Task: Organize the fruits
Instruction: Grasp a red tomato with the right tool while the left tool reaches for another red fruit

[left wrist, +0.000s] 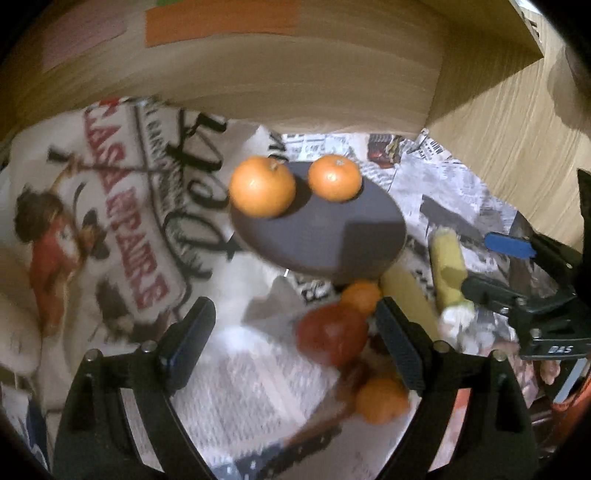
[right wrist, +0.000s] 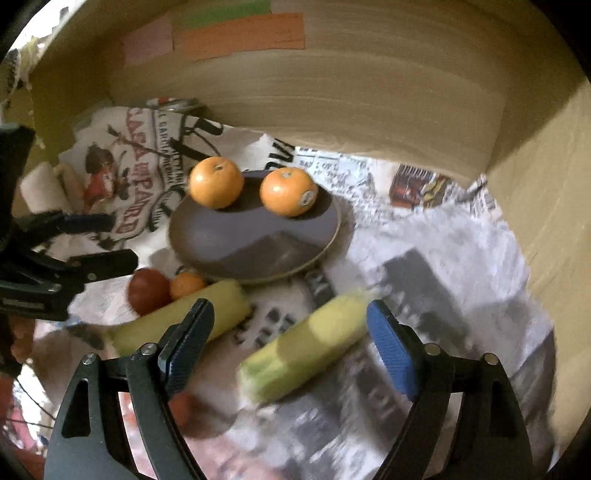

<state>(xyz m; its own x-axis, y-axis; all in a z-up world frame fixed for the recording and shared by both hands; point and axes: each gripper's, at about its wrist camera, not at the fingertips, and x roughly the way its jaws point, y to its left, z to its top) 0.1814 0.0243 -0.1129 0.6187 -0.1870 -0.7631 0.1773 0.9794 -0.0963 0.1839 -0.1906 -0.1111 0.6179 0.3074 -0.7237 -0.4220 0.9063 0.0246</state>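
Observation:
A dark round plate lies on newspaper and holds two oranges at its far side. In front of it lie a red tomato, a small orange, another orange and two corn cobs. My left gripper is open, just left of the tomato. My right gripper is open over one corn cob.
Wooden walls enclose the back and right sides, with coloured paper notes stuck on the back wall. Printed cloth and newspaper cover the surface. A second red fruit lies low in the right wrist view.

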